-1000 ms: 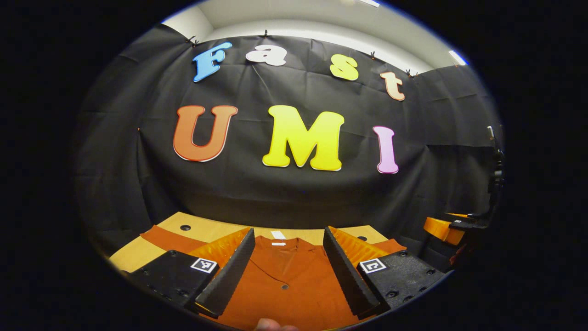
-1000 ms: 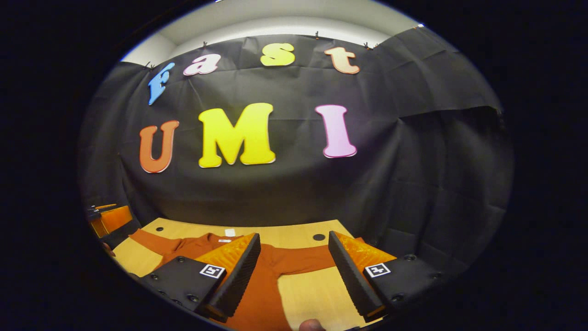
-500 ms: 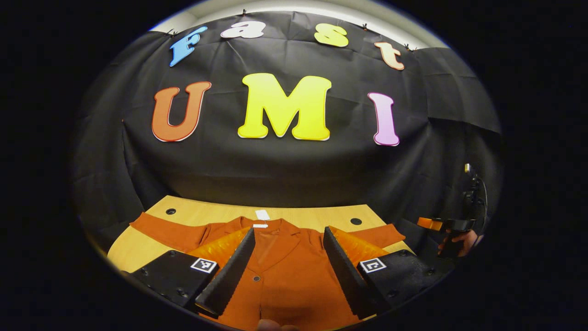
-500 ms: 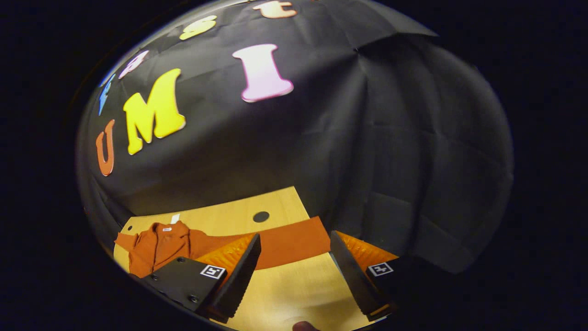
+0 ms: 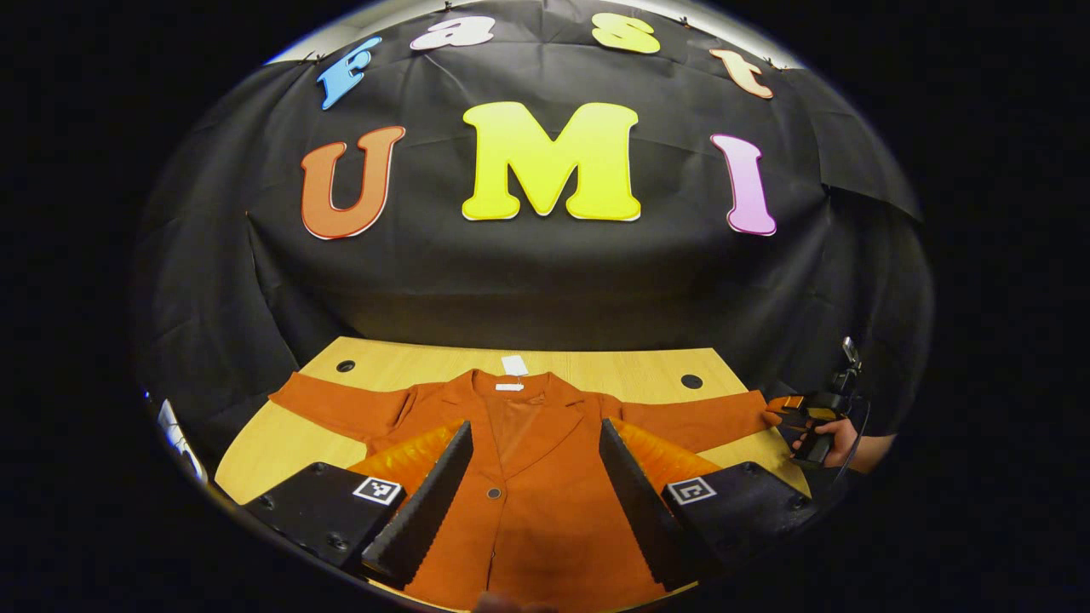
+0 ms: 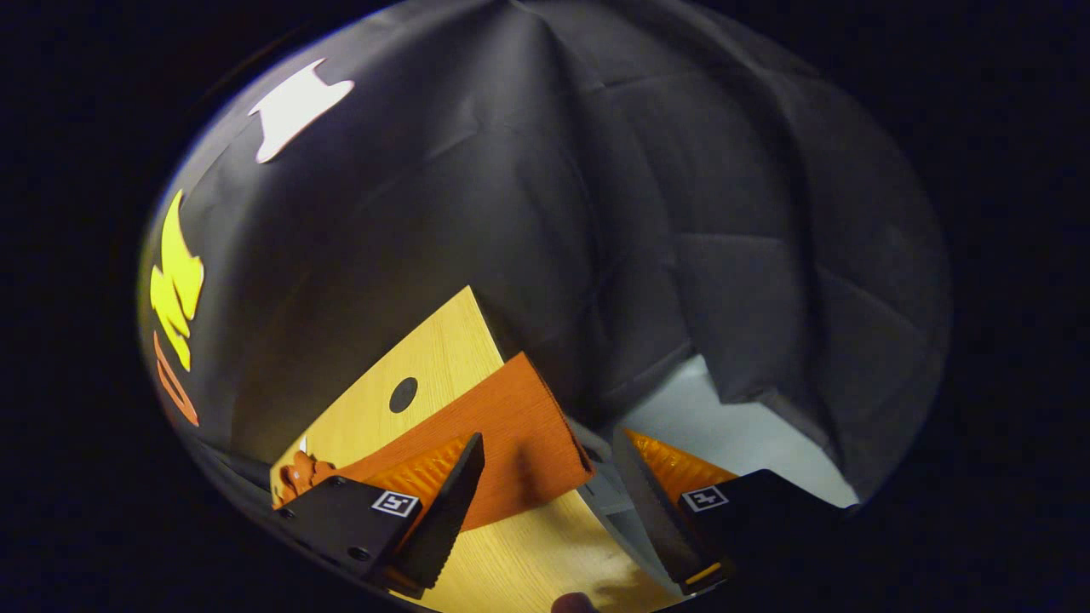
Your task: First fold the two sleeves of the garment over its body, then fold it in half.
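Left gripper view: a black cloth wall is hanging behind a wooden table (image 5: pixel 596 375). An orange jacket (image 5: pixel 528 502) is lying flat on it, front up, collar toward the wall, both sleeves stretched straight out to the sides. The left sleeve (image 5: pixel 336 402) and the right sleeve (image 5: pixel 694 419) are both resting on bare wood, neither one over the body. The left gripper (image 5: pixel 535 485) is hovering above the jacket's chest, jaws standing wide apart, holding nothing. At the right sleeve's end, a hand (image 5: pixel 839 438) is bringing the right gripper (image 5: pixel 796 410) up to the cuff.

Right gripper view: the cloth wall is meeting the table's far corner (image 6: pixel 443 358). The right sleeve's cuff (image 6: pixel 524 426) is lying flat at the table edge, just ahead of the right gripper (image 6: pixel 545 502), whose jaws are apart and not touching the fabric.

Judgement: no fold made yet; both sleeve folds and the halving are still to do, and the right sleeve looks likely to be first.
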Motion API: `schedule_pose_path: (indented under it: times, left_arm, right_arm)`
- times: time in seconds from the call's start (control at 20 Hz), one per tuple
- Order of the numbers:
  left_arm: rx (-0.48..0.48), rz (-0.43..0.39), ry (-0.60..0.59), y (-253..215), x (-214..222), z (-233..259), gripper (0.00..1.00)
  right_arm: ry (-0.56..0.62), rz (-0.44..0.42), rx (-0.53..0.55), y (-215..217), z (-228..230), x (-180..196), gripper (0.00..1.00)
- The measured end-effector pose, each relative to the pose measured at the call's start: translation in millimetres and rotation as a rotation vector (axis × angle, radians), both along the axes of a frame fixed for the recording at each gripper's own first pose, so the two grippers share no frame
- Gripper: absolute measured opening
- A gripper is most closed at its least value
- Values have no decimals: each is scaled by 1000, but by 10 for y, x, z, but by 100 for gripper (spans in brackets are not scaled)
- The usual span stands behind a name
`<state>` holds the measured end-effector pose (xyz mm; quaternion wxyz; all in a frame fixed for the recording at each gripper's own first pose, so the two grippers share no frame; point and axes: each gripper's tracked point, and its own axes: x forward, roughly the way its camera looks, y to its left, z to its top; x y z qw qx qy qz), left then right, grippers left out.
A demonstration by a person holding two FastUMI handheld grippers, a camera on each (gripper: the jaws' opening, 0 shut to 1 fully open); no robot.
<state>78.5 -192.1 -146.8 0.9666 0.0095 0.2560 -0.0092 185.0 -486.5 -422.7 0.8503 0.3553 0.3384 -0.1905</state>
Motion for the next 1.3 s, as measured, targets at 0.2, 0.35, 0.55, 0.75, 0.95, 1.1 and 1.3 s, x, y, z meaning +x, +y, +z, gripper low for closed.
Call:
schedule_pose_path:
  times: [0.2, 0.35, 0.55, 0.75, 0.95, 1.1, 1.3]
  left_arm:
    - [30, -7, 1, -17, 11, 35, 97]
    - [53, -23, -10, -27, -1, 79, 97]
    - [38, -14, -16, -17, -18, 87, 97]
    - [25, 10, -21, 133, -114, 148, 97]
    - [3, 24, -35, 372, -173, 157, 97]
    - [-46, 33, -53, 595, -193, 141, 97]
    - [-34, 5, -111, 1029, -224, 189, 97]
  right_arm:
    - [16, -24, 132, 173, -182, 40, 95]
    - [64, -16, 68, 108, -151, 10, 87]
    - [105, -51, 10, 22, -129, -78, 32]
    - [73, -36, 40, 70, 130, -67, 11]
    - [-17, 26, 33, 298, 829, 17, 11]
    - [-102, 73, -8, 579, 1504, 176, 10]
    - [-178, 188, -108, 1334, 2319, 441, 10]
